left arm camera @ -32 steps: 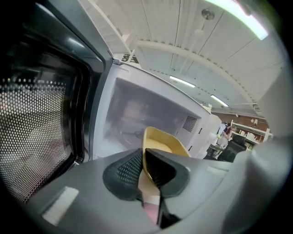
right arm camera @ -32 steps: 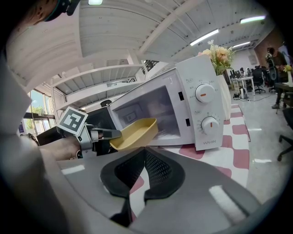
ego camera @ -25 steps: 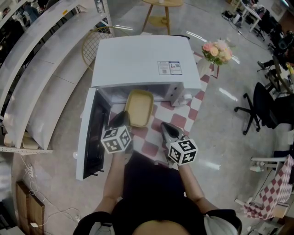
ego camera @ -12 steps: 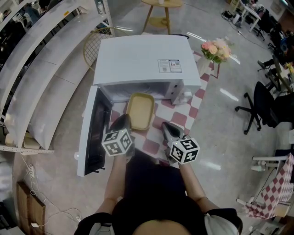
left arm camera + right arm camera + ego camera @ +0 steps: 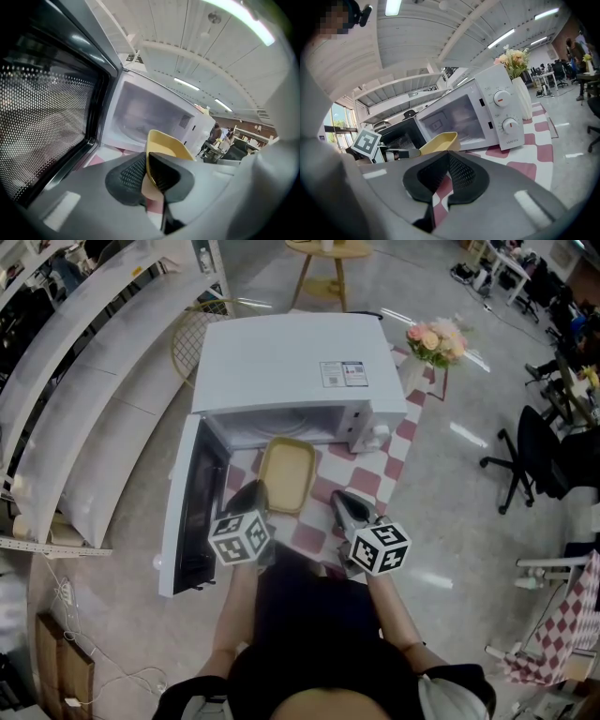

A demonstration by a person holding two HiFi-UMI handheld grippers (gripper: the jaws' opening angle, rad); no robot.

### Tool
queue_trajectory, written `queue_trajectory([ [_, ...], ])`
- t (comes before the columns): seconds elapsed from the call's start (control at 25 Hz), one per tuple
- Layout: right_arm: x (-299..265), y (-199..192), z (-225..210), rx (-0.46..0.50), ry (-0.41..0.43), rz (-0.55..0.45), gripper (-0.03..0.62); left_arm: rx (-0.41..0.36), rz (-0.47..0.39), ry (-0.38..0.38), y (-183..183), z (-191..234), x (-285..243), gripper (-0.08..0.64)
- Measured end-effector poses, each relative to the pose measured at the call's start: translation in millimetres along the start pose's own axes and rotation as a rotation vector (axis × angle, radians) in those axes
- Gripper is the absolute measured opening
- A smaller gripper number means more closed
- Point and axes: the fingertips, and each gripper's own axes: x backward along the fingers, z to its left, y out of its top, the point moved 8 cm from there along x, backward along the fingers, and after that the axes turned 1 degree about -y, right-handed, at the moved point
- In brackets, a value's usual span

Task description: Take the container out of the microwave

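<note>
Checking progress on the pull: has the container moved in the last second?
Yes. The container, clamped at its rim by the left gripper, has slid toward the person, farther out of the microwave in the head view.

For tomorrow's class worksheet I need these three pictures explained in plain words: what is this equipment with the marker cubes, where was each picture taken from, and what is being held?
There is no robot here: a person holds a gripper in each hand. The overhead picture comes from a camera on the person's head; the other two come from cameras riding on the grippers, looking along their jaws. On a checked cloth stands a white microwave with its door open, flowers beside it. The left gripper is shut on the rim of a yellow container, held just in front of the opening. The right gripper is shut and empty.
</note>
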Motion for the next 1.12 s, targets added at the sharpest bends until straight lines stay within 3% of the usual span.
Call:
queue_trajectory([
  [0.84,32,0,-12,0.023,-0.031,-0.001,0.000,0.038,0.010,-0.038,-9,-7,29,0.029],
  [1.12,50,10,-17,0.026,-0.068,-0.057,0.000,0.042,0.012,-0.049,-14,-9,41,0.029],
])
